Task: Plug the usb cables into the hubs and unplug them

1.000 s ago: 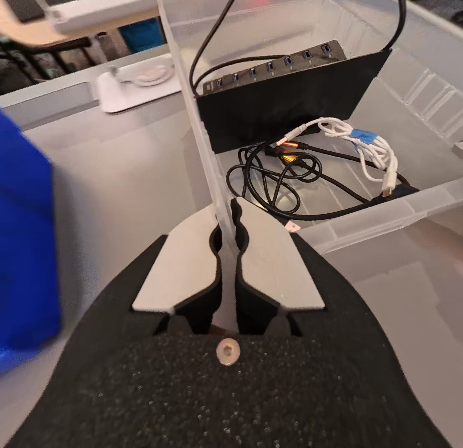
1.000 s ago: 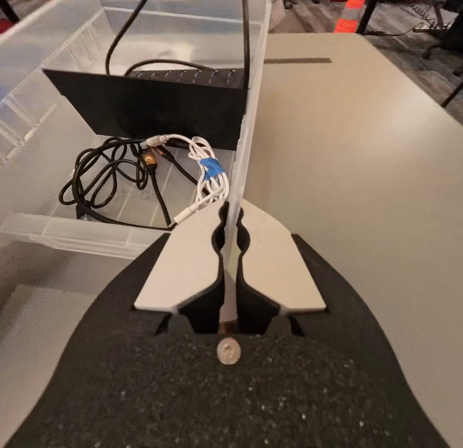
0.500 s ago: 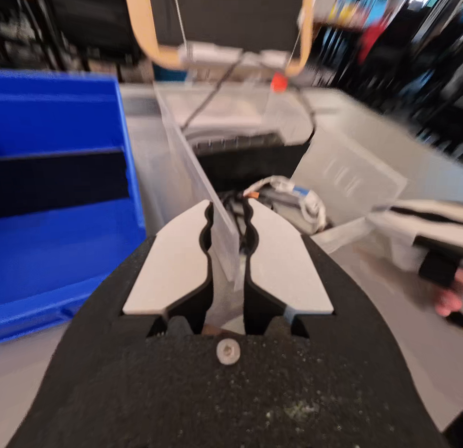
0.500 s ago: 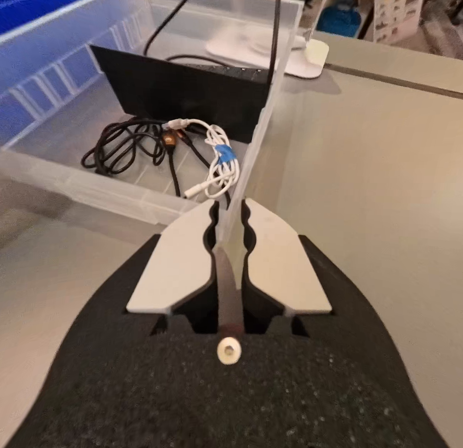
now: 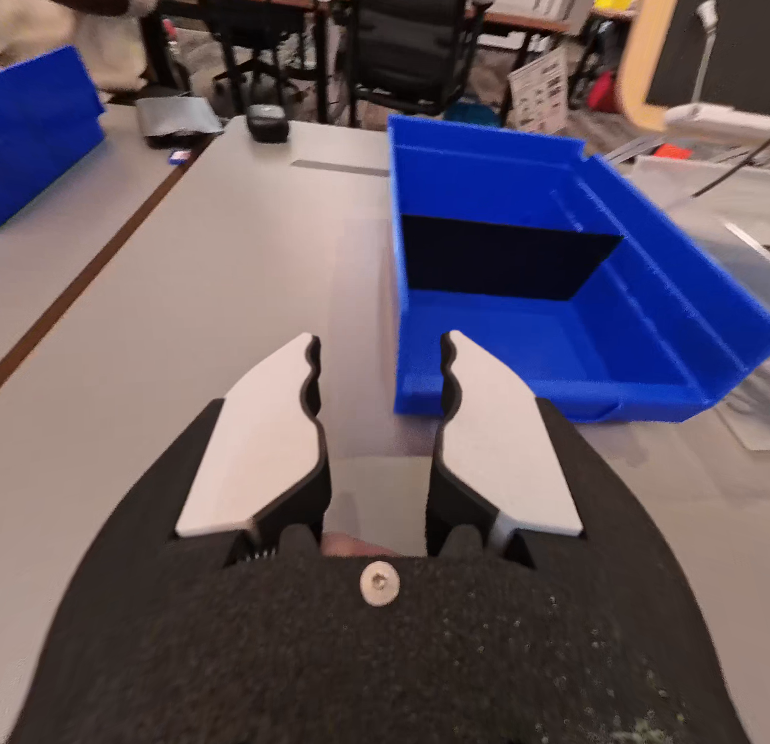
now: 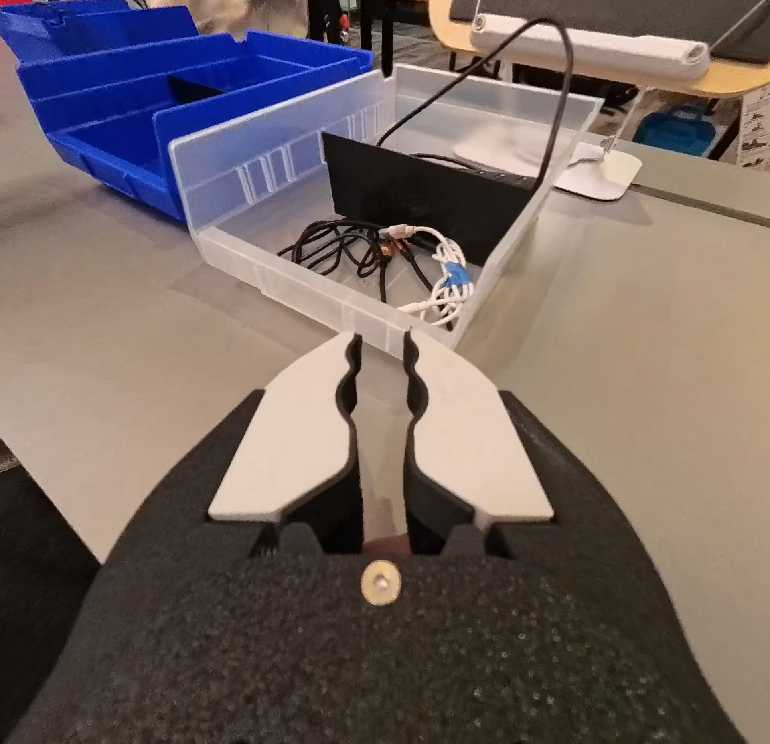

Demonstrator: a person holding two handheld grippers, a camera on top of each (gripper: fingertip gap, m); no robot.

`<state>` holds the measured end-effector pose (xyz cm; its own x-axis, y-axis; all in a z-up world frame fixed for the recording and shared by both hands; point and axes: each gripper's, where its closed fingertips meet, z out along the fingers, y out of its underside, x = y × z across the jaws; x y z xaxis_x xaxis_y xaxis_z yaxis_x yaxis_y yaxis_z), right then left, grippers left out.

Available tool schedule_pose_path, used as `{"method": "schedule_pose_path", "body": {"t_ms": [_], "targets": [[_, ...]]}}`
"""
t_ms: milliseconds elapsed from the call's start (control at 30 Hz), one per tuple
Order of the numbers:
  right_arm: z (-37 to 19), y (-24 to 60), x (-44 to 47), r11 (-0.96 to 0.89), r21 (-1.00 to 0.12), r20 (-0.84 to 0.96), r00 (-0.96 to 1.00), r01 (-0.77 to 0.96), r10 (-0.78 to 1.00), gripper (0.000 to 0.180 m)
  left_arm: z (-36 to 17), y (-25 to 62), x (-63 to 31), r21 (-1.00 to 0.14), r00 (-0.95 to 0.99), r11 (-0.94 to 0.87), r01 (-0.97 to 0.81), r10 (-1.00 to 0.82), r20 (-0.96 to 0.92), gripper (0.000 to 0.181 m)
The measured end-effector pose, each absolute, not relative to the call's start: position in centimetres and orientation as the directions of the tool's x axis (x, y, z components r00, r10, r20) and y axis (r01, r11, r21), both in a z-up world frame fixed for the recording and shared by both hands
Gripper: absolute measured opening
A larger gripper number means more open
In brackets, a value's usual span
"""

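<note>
In the right wrist view a clear plastic bin (image 6: 291, 282) stands on the grey table. Inside it a black divider (image 6: 408, 199) stands upright, with a black USB hub (image 6: 500, 178) behind it. In front of the divider lie coiled black cables (image 6: 333, 249) and a bundled white cable (image 6: 450, 282) with blue tape. My right gripper (image 6: 382, 336) is open and empty, its fingertips just short of the bin's near front corner. My left gripper (image 5: 380, 336) is wide open and empty above the table, beside the near left corner of a blue bin (image 5: 541, 341).
The blue bin holds only a black divider (image 5: 500, 257). It also shows left of the clear bin in the right wrist view (image 6: 104, 111). A black cord (image 6: 562, 78) arcs into the clear bin. A white lamp base (image 6: 591, 174) stands behind it. A second blue bin (image 5: 41, 132) stands far left.
Both grippers were shut on the clear bin's side walls; both have opened, let go and pulled back. The left gripper has swung left and now faces the blue bin.
</note>
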<state>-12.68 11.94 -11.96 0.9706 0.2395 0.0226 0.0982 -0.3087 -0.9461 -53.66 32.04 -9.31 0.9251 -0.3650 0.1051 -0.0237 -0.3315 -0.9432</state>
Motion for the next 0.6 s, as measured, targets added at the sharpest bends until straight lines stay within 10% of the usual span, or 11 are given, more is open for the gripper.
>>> {"method": "schedule_pose_path", "body": {"t_ms": [400,600], "targets": [[-13.1,10.5,-27.0,-0.299,-0.935,0.006,0.851,0.191,0.526,0.024,-13.4,33.8,-50.2,-0.869,0.933,-0.474,-0.146,-0.359,0.039,0.002],[-11.4,15.8,-31.4,-0.268,-0.939,0.127,0.94,0.216,0.315,0.071,-13.5,26.3,-51.0,-0.842,0.953,-0.523,-0.13,-0.301,0.04,0.004]]}}
